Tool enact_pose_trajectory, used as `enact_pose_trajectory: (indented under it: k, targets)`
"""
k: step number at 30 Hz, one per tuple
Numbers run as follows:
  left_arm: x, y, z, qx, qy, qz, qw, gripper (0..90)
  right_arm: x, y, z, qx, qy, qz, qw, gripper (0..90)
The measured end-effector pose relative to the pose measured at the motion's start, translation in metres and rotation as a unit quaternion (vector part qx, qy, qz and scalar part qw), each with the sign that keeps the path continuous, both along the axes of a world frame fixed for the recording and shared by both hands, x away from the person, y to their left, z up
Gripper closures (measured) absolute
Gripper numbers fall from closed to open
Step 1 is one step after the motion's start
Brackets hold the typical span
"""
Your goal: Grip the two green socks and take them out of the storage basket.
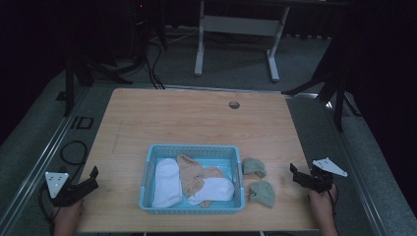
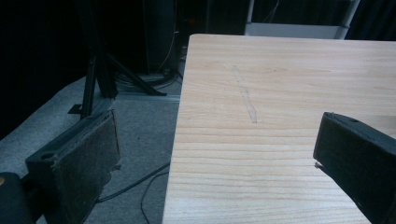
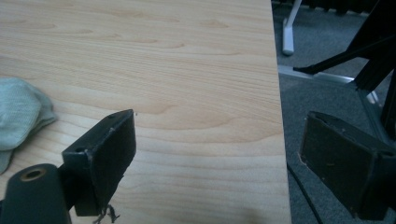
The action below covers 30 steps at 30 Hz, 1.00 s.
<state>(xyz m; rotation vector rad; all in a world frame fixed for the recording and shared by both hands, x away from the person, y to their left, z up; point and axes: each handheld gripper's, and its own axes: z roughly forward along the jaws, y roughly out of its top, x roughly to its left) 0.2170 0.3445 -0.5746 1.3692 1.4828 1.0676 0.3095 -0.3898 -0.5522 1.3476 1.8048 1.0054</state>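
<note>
Currently, left gripper (image 1: pixel 93 172) sits at the table's (image 1: pixel 196 118) left edge, jaws wide apart, nothing between them. Blue basket (image 1: pixel 147 172) near the front middle holds white and tan socks. Two green socks (image 1: pixel 260 191) lie just right of the basket, one behind the other. Right gripper (image 1: pixel 294 171) near them, jaws spread wide, empty. Socks look light, soft, floppy; judged best pinched at a bunched fold or the cuff

A dim lab: bare wooden table (image 1: pixel 196 118), black stands (image 1: pixel 74 73), floor cables (image 1: pixel 152 59), grey carpet.
</note>
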Motion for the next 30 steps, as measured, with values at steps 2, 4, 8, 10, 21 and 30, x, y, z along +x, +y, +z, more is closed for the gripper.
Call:
enact_pose_trajectory:
  k: [2,4,8,10,21,30]
  targets:
    - [0.0,0.0,0.0,-0.001,0.0,0.0,1.0,0.7,-0.004,0.0,-0.001,-0.002,-0.007,0.001,1.0,10.5]
    - [0.0,0.0,0.0,-0.002,0.001,0.0,1.0,0.7,-0.008,-0.002,-0.001,-0.003,-0.019,-0.004,0.9998,10.5]
    - [0.0,0.0,0.0,-0.002,0.0,0.0,1.0,0.7,-0.015,-0.006,-0.002,0.011,-0.029,-0.025,0.9992,10.5]
    - [0.0,0.0,0.0,-0.002,0.001,-0.001,1.0,0.7,-0.017,-0.007,-0.004,0.007,-0.033,-0.031,0.999,10.5]
    - [0.0,0.0,0.0,-0.001,0.001,-0.001,1.0,0.7,-0.019,-0.012,-0.009,0.005,-0.06,-0.061,0.9963,10.5]
    - [0.0,0.0,0.0,-0.002,0.0,-0.001,1.0,0.7,-0.015,-0.01,-0.009,0.0,-0.051,-0.056,0.9971,10.6]
